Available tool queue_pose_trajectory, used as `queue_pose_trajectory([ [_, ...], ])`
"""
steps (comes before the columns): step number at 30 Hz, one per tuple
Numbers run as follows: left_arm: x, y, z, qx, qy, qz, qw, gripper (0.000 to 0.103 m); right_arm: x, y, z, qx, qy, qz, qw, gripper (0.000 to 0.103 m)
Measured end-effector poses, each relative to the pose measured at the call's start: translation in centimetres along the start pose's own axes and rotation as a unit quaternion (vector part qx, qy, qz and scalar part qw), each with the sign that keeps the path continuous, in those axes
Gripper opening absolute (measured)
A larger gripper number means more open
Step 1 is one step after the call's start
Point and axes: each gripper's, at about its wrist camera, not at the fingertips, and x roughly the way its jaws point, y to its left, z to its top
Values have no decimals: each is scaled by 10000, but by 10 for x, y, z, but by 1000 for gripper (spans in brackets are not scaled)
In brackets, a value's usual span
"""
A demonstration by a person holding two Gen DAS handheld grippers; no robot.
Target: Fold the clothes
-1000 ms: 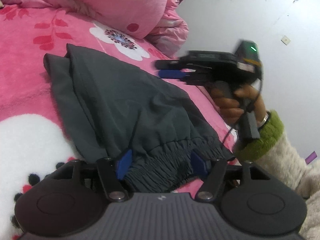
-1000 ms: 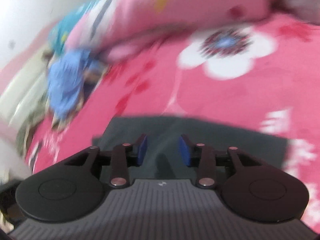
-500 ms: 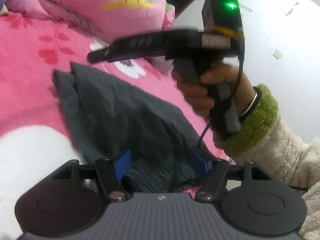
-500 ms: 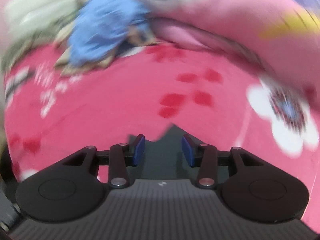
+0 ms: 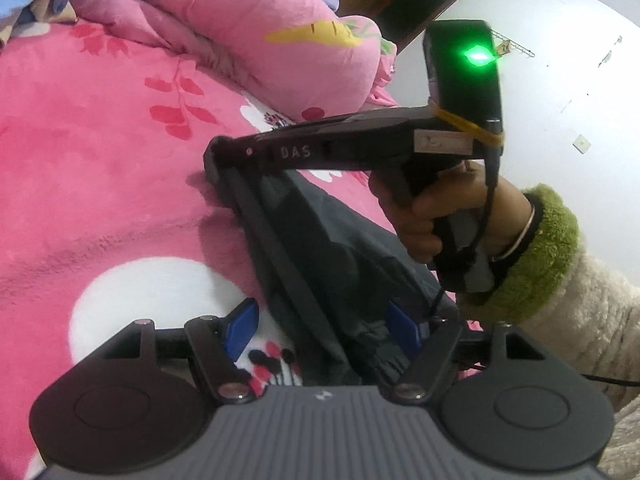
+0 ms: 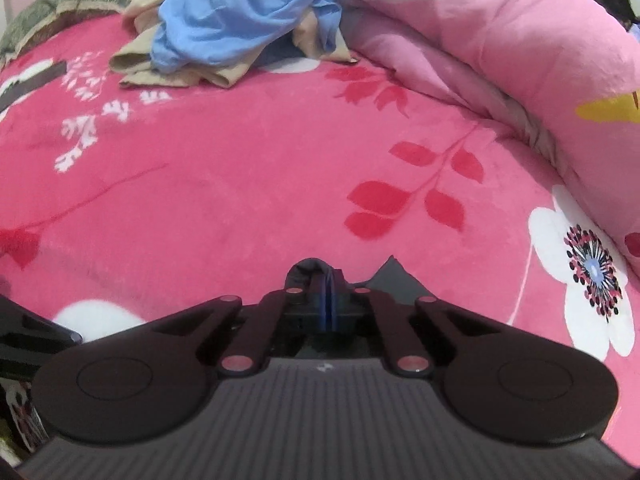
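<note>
- Right claw (image 6: 329,300) was clenched, its blue pads pressed together on a bunched far corner of the dark grey trousers (image 5: 320,240).
- Seen from the left wrist, that right claw (image 5: 218,156) reached leftward from the right, its tip at the far end of the trousers, where the fabric rose off the bed (image 5: 100,160) toward it.
- A hand (image 5: 424,208) gripped the right claw's handle; a green cuff (image 5: 536,256) and cream fleecy sleeve (image 5: 592,320) followed behind it, and a green light (image 5: 476,55) glowed on the block above the handle.
- Left claw (image 5: 320,330) was released, blue pads (image 5: 240,326) spread wide on either side of the near, gathered waistband end of the trousers; whether a pad touched the cloth could not be told.
- The trousers lay as a narrow strip on the pink flowered bed, running from the left claw at the near edge up to the right claw farther off.
- A pink quilt (image 6: 520,48) was heaped along the far right of the bed.
- A pile of clothes (image 6: 240,12), blue over tan, sat at the far left, well apart from the trousers.
- A white wall (image 5: 580,92) stood to the right behind the hand.
</note>
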Motion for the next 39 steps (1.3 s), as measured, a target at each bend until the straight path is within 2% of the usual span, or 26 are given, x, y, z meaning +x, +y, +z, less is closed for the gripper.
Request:
queue_pose_trajectory([
  [5, 7, -2, -3, 155, 44, -8, 9999, 72, 24, -4, -5, 220, -66, -90, 9997, 6],
  [8, 8, -4, -5, 195, 48, -2, 9998, 72, 30, -14, -5, 625, -63, 94, 9980, 10],
  [9, 8, -5, -6, 198, 47, -11, 9998, 72, 26, -20, -3, 842, -111, 234, 9961, 14],
  [10, 9, -4, -6, 186, 44, -26, 9998, 72, 17, -30, -3, 1185, -249, 424, 9917, 25],
  [11, 9, -4, -6, 164, 42, -42, 9998, 72, 7, -42, -3, 1573, -419, 633, 9846, 31],
  [12, 9, -3, -6, 141, 41, -59, 9999, 72, -2, -54, -4, 1975, -587, 824, 9751, 43],
  [13, 9, -3, -6, 118, 39, -73, 9999, 72, -11, -66, -6, 2378, -753, 1006, 9631, 46],
  [15, 9, -2, -6, 86, 37, -95, 9999, 72, -25, -89, -11, 3100, -958, 1353, 9362, 46],
  [16, 9, -2, -7, 72, 36, -103, 9999, 72, -28, -98, -14, 3336, -975, 1426, 9268, 45],
  [17, 9, -2, -7, 55, 35, -109, 9999, 72, -28, -103, -17, 3471, -911, 1369, 9233, 45],
  [20, 8, -3, -6, 2, 43, -112, 9999, 72, -8, -99, -16, 3321, -392, 965, 9375, 45],
  [23, 6, -6, -5, -15, 62, -87, 9999, 72, 19, -91, -17, 3344, 33, 1245, 9342, 45],
  [25, 2, -7, -6, -7, 67, -73, 10000, 72, 19, -91, -18, 3527, -51, 1593, 9221, 45],
  [27, -3, -10, -7, 13, 65, -78, 9999, 72, 2, -96, -23, 3735, -369, 2036, 9043, 45],
  [29, -8, -12, -9, 19, 70, -149, 9999, 72, -25, -101, -33, 3829, -638, 2143, 8963, 45],
  [31, -9, -16, -12, 16, 98, -244, 9997, 72, -54, -105, -46, 3867, -797, 2051, 8956, 45],
  [32, -8, -17, -13, 6, 131, -265, 9996, 72, -68, -104, -54, 3838, -820, 1942, 8990, 45],
  [35, -1, -21, -17, -58, 295, -254, 9992, 72, -103, -90, -78, 3567, -801, 1551, 9177, 45],
  [37, 1, -22, -20, -94, 334, -216, 9992, 72, -113, -73, -96, 3353, -709, 1440, 9283, 45],
  [39, 1, -23, -22, -82, 320, -158, 9993, 72, -108, -55, -118, 3419, -483, 1519, 9261, 45],
])
